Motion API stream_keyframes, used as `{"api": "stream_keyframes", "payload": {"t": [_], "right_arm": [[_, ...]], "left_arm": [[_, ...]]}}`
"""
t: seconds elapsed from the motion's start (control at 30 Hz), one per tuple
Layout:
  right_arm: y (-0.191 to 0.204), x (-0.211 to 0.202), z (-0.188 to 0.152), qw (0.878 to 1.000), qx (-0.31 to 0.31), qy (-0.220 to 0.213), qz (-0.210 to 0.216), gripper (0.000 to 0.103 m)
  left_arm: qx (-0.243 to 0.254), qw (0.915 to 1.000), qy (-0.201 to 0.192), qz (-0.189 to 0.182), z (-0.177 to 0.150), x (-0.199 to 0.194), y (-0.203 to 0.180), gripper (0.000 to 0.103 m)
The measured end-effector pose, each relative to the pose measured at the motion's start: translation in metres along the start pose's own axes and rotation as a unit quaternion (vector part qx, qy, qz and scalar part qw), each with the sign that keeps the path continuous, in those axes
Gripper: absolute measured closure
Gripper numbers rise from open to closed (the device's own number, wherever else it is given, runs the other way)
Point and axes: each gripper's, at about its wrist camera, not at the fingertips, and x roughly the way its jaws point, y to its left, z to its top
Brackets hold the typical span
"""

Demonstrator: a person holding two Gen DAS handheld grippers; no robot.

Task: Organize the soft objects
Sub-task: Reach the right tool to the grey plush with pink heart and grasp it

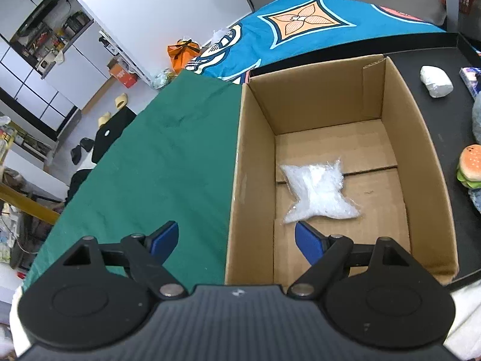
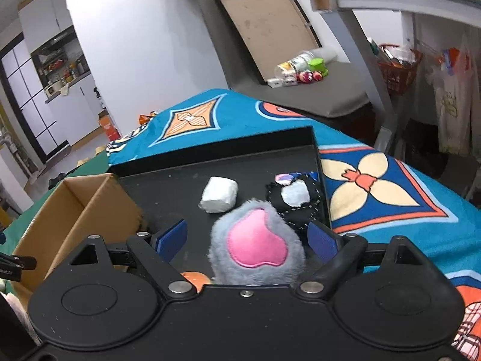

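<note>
A clear plastic bag of white stuffing [image 1: 320,194] lies on the floor of the brown cardboard box [image 1: 258,156]. My left gripper [image 1: 237,240] hangs open above the box's near left wall, nothing between its blue pads. In the right wrist view, a grey plush paw with a pink pad [image 2: 255,243] stands between the fingers of my open right gripper [image 2: 248,237]; the pads do not press it. Behind it on the black tray [image 2: 168,183] lie a white soft block [image 2: 219,195] and a black plush with a pale patch [image 2: 296,200]. The box [image 2: 75,210] sits left of the tray.
A green cloth [image 1: 156,162] covers the table left of the box, and a blue patterned cloth [image 2: 390,186] lies under the tray. A burger plush [image 1: 470,165] and the white block [image 1: 436,81] sit right of the box. A chair with small items [image 2: 300,72] stands beyond.
</note>
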Motion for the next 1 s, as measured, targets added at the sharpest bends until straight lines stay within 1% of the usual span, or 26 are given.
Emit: {"api": "stream_keyframes", "payload": {"t": [0.1, 0.2, 0.3, 0.43, 0.5, 0.57, 0.63, 0.73, 0.9, 1.0], "right_arm": [[-0.002, 0.004, -0.001, 1.000, -0.002, 0.005, -0.006, 0.016], [-0.007, 0.008, -0.001, 1.000, 0.006, 0.011, -0.011, 0.016], [-0.013, 0.014, -0.003, 0.999, 0.034, 0.024, 0.001, 0.016], [-0.014, 0.025, -0.008, 0.998, 0.039, 0.047, 0.007, 0.017], [-0.015, 0.029, -0.008, 0.996, 0.056, 0.062, 0.023, 0.023], [-0.016, 0.028, -0.007, 0.994, 0.078, 0.067, 0.029, 0.037], [-0.013, 0.026, -0.005, 0.994, 0.079, 0.069, 0.032, 0.040], [-0.010, 0.020, -0.004, 0.994, 0.077, 0.064, 0.031, 0.042], [-0.005, 0.011, -0.002, 0.995, 0.071, 0.056, 0.033, 0.042], [-0.001, 0.007, 0.002, 0.996, 0.067, 0.050, 0.033, 0.042]], "left_arm": [[0.002, 1.0000, 0.005, 0.008, 0.003, 0.001, -0.002, 0.013], [0.006, 0.9998, 0.014, 0.014, 0.006, 0.004, -0.003, 0.012], [-0.006, 0.9994, 0.030, 0.017, 0.009, 0.009, -0.002, 0.012], [-0.009, 0.9991, 0.036, 0.019, 0.010, 0.011, -0.001, 0.012], [-0.006, 0.9991, 0.036, 0.021, 0.011, 0.011, -0.002, 0.012], [-0.010, 0.9989, 0.042, 0.016, 0.010, 0.012, -0.001, 0.012], [-0.020, 0.9984, 0.052, 0.010, 0.010, 0.014, 0.002, 0.012], [-0.033, 0.9979, 0.055, 0.004, 0.009, 0.016, 0.005, 0.012], [-0.024, 0.9986, 0.047, -0.002, 0.006, 0.013, 0.004, 0.012], [-0.030, 0.9986, 0.042, -0.010, 0.005, 0.010, 0.008, 0.012]]}}
